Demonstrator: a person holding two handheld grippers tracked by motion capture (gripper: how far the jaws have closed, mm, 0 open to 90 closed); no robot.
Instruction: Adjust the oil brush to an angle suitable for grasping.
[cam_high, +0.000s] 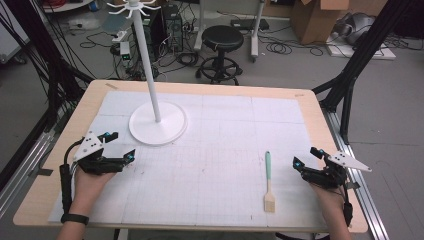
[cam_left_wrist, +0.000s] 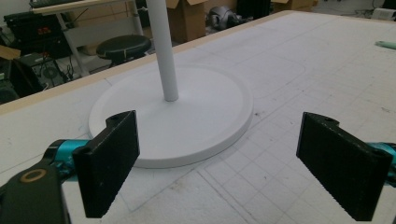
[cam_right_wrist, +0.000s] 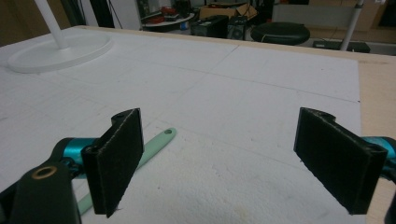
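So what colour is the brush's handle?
The brush has a mint-green handle; the high view shows it best.

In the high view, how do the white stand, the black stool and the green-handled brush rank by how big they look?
1. White stand, tallest and with the widest base.
2. Black stool, though it sits farther from the camera, so its rank is unsure.
3. Brush, clearly smallest.
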